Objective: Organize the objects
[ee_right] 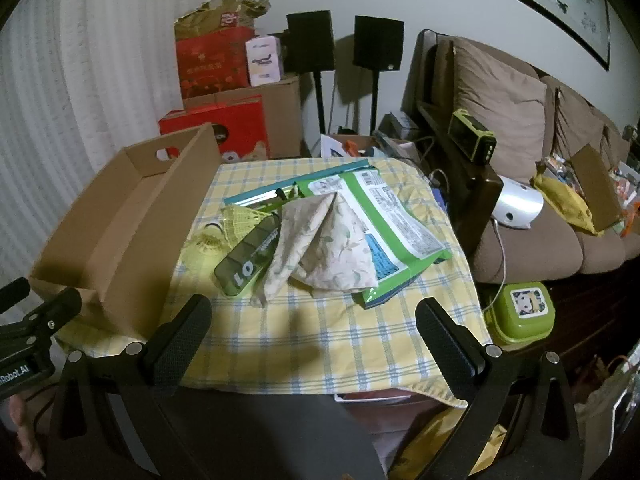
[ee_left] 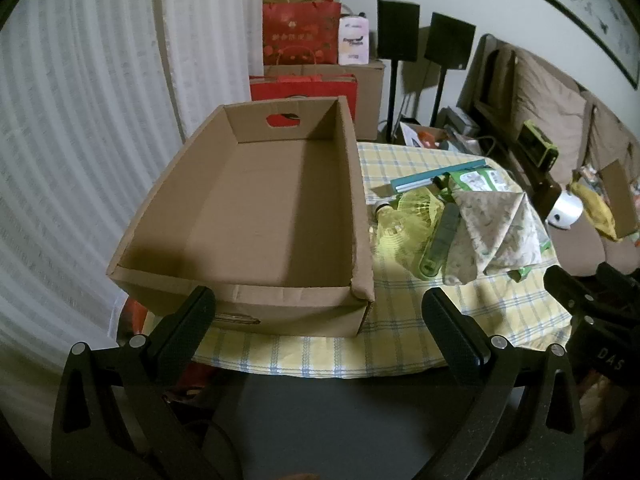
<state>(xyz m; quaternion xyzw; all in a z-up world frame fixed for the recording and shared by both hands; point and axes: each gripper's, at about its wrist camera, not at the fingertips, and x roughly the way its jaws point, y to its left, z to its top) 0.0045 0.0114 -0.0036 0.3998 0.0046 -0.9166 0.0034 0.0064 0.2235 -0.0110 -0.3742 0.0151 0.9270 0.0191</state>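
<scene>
An empty cardboard box (ee_left: pixel 256 208) (ee_right: pixel 120 216) stands on the left of a table with a yellow checked cloth (ee_right: pixel 320 340). To its right lies a pile: a green translucent case (ee_right: pixel 248 258) (ee_left: pixel 438 240), a folded floral cloth (ee_right: pixel 320 244) (ee_left: pixel 492 228), a green-and-white packet (ee_right: pixel 384 216), a yellow mesh item (ee_right: pixel 236 220) (ee_left: pixel 412 216) and a teal folder (ee_right: pixel 288 188). My left gripper (ee_left: pixel 316 308) hovers open just before the box's near wall. My right gripper (ee_right: pixel 312 316) hangs open over the cloth, short of the pile. Both hold nothing.
Red gift bags and cartons (ee_right: pixel 216 80) are stacked behind the table, beside two black speakers on stands (ee_right: pixel 344 44). A brown sofa (ee_right: pixel 520 208) with clutter runs along the right. A green lidded container (ee_right: pixel 520 312) sits low beside the table's right edge.
</scene>
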